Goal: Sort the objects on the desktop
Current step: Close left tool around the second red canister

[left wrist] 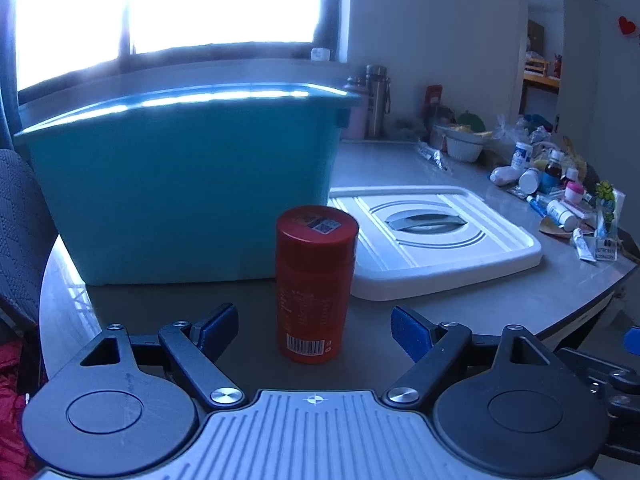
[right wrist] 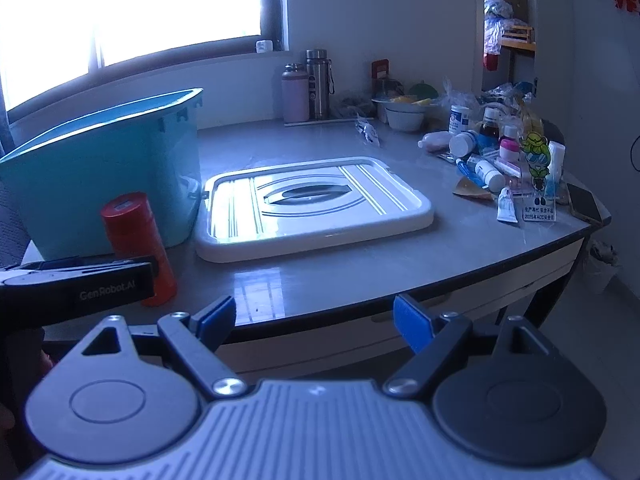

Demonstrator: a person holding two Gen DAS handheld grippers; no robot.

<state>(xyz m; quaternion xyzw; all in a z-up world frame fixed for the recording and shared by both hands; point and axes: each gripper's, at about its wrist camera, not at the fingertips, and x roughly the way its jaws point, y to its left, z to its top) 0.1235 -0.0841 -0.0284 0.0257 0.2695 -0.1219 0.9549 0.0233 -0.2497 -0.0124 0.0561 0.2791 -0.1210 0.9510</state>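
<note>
A red cylindrical canister (left wrist: 315,284) stands upright on the grey table, just in front of a teal storage bin (left wrist: 180,176). My left gripper (left wrist: 314,330) is open, its blue-padded fingers on either side of the canister's base and apart from it. The canister also shows in the right wrist view (right wrist: 136,240), partly hidden by the left gripper's body (right wrist: 76,286). My right gripper (right wrist: 314,322) is open and empty, held in front of the table's front edge. A pile of small bottles, tubes and packets (right wrist: 500,156) lies at the right of the table.
The bin's white lid (right wrist: 316,204) lies flat mid-table with its handle up. Two flasks (right wrist: 308,84) and a white bowl (right wrist: 404,114) stand at the back by the wall. A grey chair back (left wrist: 20,224) is at the left. The table's curved front edge (right wrist: 440,284) is close.
</note>
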